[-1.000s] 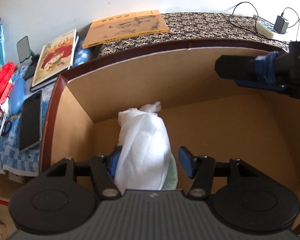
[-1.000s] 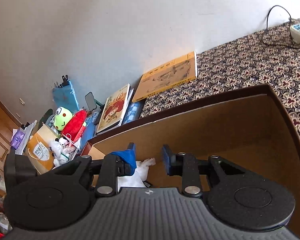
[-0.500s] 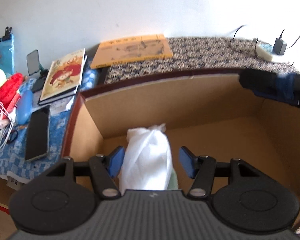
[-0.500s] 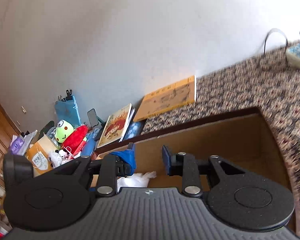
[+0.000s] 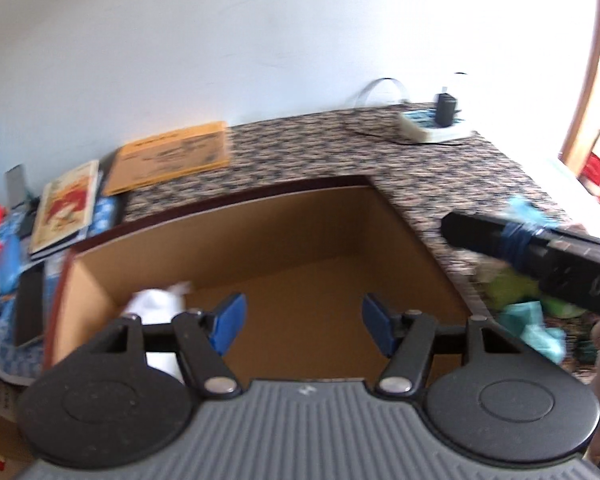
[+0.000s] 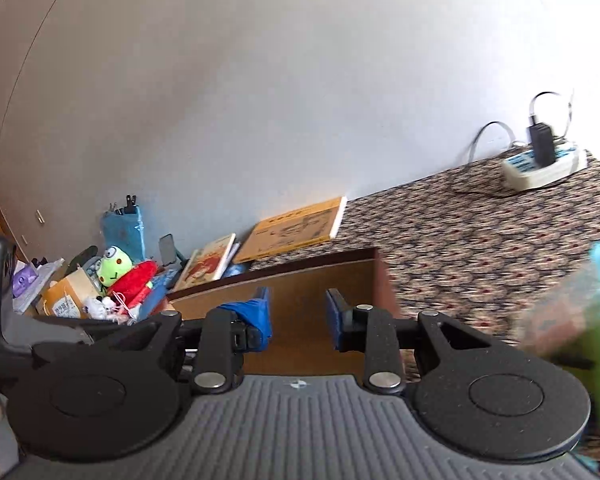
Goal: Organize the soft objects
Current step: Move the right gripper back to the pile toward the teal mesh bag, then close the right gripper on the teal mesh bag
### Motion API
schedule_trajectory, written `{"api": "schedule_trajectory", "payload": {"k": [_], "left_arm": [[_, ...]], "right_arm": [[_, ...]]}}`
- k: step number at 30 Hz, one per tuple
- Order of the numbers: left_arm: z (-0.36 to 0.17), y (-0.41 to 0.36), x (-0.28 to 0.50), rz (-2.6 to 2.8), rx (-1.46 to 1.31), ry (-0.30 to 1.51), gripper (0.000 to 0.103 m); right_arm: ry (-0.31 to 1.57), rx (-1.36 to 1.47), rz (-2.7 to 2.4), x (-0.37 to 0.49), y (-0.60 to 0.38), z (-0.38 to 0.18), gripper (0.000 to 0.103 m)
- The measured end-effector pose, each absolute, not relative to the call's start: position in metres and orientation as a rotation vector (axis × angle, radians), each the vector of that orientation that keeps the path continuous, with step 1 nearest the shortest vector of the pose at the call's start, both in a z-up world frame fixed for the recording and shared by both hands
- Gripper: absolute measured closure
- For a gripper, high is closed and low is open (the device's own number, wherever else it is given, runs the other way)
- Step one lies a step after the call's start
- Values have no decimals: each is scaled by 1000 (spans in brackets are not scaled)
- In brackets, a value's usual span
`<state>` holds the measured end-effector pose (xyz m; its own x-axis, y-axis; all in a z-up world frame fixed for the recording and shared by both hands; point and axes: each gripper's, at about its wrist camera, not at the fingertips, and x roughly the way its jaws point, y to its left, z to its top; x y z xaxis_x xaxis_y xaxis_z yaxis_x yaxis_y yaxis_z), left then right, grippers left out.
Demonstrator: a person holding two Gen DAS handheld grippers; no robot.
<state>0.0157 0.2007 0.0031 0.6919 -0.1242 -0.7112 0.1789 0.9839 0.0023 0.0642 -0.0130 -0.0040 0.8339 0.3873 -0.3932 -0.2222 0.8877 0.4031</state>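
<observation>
A white cloth bundle [image 5: 156,304] lies in the left corner of the open cardboard box [image 5: 260,240], partly hidden behind my left gripper's left finger. My left gripper [image 5: 302,328] hangs above the box, its jaws opening with nothing between them. My right gripper [image 6: 298,320] stands open by a narrow gap, empty, over the box's right rim [image 6: 376,280]. From the left wrist view it shows as a black bar [image 5: 540,248] at the right. Blurred green and teal soft things [image 5: 528,320] lie on the patterned cloth right of the box.
Two books [image 5: 168,160] [image 5: 66,208] lie behind the box on the patterned table cloth [image 6: 480,248]. A power strip [image 6: 540,168] with a plug sits far right. A green frog plush [image 6: 114,266], a red plush [image 6: 134,282] and a phone [image 5: 30,308] crowd the left.
Both grippers have risen and swung right. The white bundle, earlier between the left jaws, now lies apart at the left in the box. The left jaws stand wider.
</observation>
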Motion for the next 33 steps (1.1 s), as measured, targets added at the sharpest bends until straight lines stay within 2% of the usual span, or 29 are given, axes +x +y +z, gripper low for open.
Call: {"api": "schedule_trajectory", "payload": {"k": [10, 19, 33], "left_arm": [[4, 91, -5, -360, 87, 812, 37], [-33, 12, -17, -454, 149, 915, 36], [-90, -9, -1, -331, 128, 1036, 35]], "right_arm": [[594, 422, 199, 20, -109, -21, 90], [725, 521, 112, -11, -181, -51, 90], [864, 600, 267, 9, -198, -75, 89]]}}
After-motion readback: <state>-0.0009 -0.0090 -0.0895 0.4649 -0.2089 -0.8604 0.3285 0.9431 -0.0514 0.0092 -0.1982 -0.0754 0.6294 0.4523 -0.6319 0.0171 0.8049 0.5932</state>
